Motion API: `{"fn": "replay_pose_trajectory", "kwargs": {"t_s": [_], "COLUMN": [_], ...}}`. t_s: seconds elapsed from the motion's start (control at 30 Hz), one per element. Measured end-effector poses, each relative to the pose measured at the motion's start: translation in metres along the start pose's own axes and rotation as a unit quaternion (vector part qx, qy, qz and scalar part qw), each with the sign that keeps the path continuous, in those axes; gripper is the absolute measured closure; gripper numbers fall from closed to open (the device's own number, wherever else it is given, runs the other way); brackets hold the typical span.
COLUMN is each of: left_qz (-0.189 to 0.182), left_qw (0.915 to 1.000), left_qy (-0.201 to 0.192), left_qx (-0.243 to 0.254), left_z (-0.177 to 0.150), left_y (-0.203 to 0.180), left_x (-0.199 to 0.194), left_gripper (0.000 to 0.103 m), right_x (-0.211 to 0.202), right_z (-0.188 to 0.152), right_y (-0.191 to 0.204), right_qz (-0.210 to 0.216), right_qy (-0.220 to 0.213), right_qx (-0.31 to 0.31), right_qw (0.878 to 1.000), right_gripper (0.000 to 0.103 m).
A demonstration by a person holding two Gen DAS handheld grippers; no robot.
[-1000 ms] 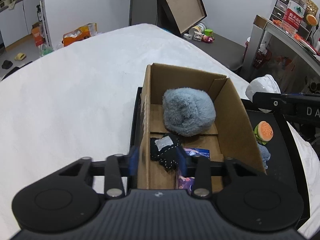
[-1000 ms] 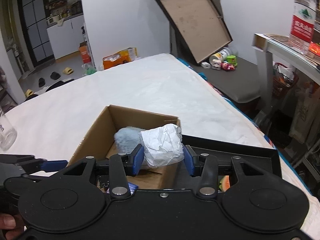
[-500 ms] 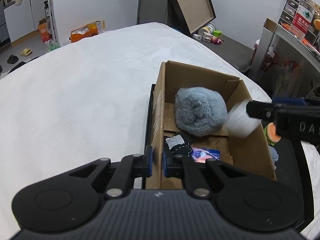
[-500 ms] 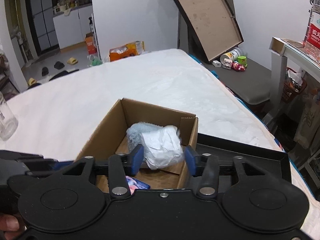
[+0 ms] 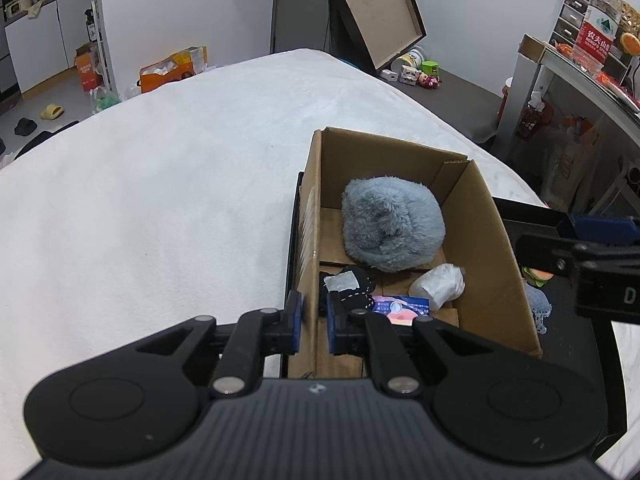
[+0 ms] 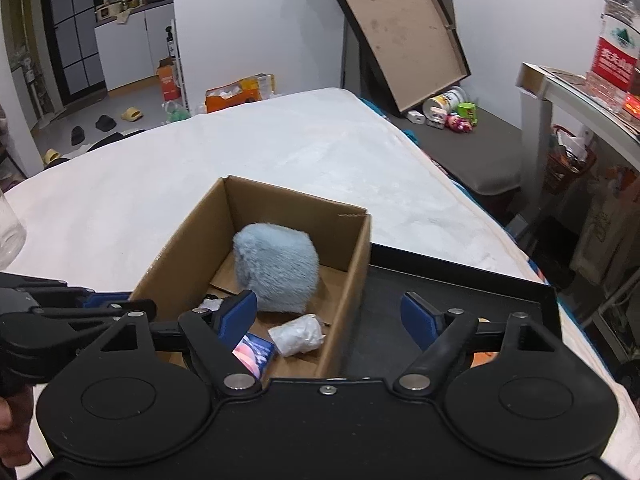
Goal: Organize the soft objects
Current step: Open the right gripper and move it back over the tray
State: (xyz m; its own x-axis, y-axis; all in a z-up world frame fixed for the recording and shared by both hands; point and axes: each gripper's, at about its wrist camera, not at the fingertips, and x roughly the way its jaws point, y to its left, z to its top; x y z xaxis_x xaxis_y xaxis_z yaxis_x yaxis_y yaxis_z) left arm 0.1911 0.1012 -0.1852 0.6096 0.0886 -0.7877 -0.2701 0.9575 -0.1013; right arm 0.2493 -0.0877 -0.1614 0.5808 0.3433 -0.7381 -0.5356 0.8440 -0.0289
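Note:
A cardboard box [image 5: 496, 236] stands on a black tray on the white bed. Inside lie a fluffy grey-blue plush [image 5: 392, 228], a crumpled white soft wad [image 5: 438, 285], a black fabric piece with a white patch [image 5: 348, 288] and a small printed packet [image 5: 400, 307]. My left gripper [image 5: 313, 322] is shut on the box's left wall [image 5: 310, 240] at its near corner. My right gripper [image 6: 330, 314] is open and empty above the box's right wall [image 6: 352, 280]; the white wad [image 6: 298, 334] lies below it, beside the plush [image 6: 276, 268].
The black tray [image 6: 460, 284] extends right of the box and holds a burger-shaped toy [image 5: 538, 274] and a blue knitted item [image 5: 538, 306]. A side table with a water bottle [image 5: 598, 24] stands at the right. A tilted board [image 6: 400, 28] leans at the bed's far side.
My right gripper has opened and the white wad has dropped into the box. My left gripper has closed onto the box's left wall.

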Motion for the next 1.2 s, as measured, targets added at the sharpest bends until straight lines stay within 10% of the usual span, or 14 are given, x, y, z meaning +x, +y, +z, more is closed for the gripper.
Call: {"fn": "replay_pose_trajectory", "kwargs": {"t_s": [0.3,0.57,1.2], "left_qz": [-0.001,0.003,0.030], "left_qw": [1.0000,0.9996,0.9976], "left_qy": [0.004,-0.001,0.008], "left_qx": [0.009,0.029,0.062], "left_z": [0.000,0.002,0.002], "left_y": [-0.005,-0.019,-0.047], "left_x": [-0.005,-0.004,0.007], "left_gripper": [0.079,0.038,0.026], "right_x": [-0.011,-0.009,0.014], "right_z": [-0.012,-0.029,-0.062], "right_y": [-0.021,-0.041,-0.086], "right_qz": [0.003,-0.001,-0.003], "right_qy": [0.002,0.013,0.040], "right_qx": [0.030,0.051,0.113], "right_qw": [1.000,0.999,0.993], "right_gripper": [0.024,0.024,0.025]}}
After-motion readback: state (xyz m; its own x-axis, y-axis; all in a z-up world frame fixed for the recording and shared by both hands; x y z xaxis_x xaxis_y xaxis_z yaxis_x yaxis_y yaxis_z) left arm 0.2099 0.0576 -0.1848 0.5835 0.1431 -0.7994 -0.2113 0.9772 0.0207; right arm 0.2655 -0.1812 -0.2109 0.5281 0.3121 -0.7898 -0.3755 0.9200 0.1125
